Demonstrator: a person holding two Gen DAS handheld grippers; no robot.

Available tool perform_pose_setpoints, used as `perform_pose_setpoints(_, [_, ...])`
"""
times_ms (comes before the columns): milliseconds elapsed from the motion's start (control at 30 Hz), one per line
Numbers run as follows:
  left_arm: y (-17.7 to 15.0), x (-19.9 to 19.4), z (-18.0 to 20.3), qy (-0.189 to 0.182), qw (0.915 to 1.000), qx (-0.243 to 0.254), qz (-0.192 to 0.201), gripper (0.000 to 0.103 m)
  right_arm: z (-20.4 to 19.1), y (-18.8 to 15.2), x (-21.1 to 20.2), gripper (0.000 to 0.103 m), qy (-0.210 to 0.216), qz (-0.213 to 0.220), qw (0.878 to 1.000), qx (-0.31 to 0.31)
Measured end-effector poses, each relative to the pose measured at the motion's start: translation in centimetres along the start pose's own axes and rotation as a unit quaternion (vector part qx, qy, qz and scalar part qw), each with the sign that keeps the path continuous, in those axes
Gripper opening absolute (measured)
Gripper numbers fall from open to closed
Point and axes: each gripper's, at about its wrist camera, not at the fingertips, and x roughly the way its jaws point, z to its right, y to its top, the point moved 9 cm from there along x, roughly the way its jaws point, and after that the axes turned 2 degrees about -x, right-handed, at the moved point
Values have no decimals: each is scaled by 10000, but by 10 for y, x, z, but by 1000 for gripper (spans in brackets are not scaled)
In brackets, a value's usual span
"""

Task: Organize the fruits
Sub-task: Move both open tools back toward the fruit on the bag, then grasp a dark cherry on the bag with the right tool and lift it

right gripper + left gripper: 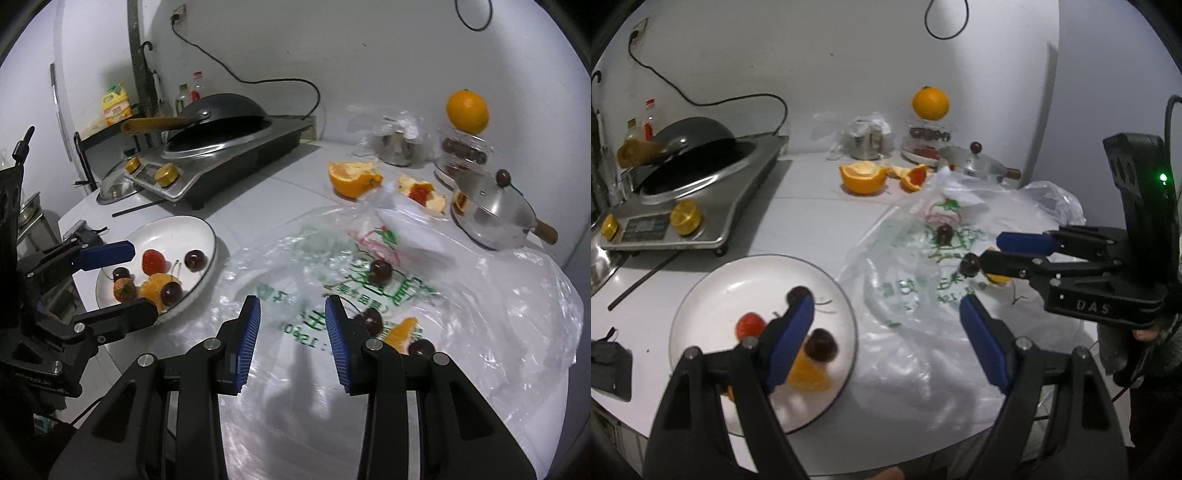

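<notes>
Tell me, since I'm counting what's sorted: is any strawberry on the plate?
Yes, a red strawberry lies on the white plate among cherries.

plate (207,236) left of the plastic bag (480,314); cherries (380,271) on the bag; stove (221,162) behind the plate.

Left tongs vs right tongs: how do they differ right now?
The left tongs stand wide open, the right tongs much narrower, though still gapped. The left tongs hover at the white plate's edge; the right tongs hang over the plastic bag, near a cherry. Shared: blue pads, black frames, nothing held.
</notes>
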Motion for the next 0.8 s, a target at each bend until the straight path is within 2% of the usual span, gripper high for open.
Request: perform_pose_setpoints(800, [3,37,49,-182,9988,304,-332,82,88,-35,-8,39,-418,-49,9971,640])
